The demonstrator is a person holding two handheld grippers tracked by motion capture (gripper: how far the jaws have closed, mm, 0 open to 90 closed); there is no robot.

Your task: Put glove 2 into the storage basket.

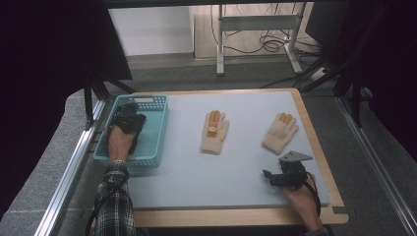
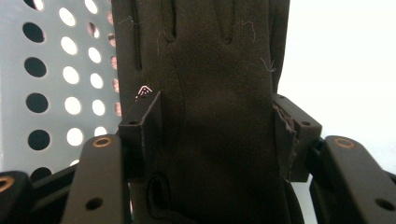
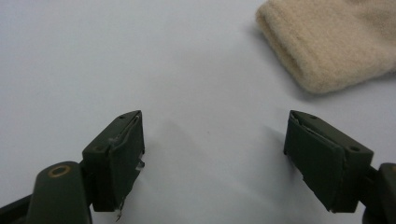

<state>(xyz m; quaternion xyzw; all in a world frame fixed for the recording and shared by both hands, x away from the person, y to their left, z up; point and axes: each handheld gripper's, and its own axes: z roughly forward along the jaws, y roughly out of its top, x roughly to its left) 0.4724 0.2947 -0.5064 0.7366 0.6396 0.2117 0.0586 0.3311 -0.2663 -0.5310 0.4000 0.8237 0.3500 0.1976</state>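
A dark glove lies fingers-away between the jaws of my left gripper, which is open, a jaw on each side of it. This gripper is inside the teal basket at the table's left, the dark glove under it. Two cream knitted gloves with orange fingertips lie on the mat, one at the centre, one to the right. My right gripper rests near the front right, open and holding nothing. The right cream glove's cuff lies beyond it.
The basket's perforated wall stands close on the left of the left gripper view. The pale blue mat covers a wooden tabletop. Metal rails run along both sides. A desk frame and cables stand on the floor behind.
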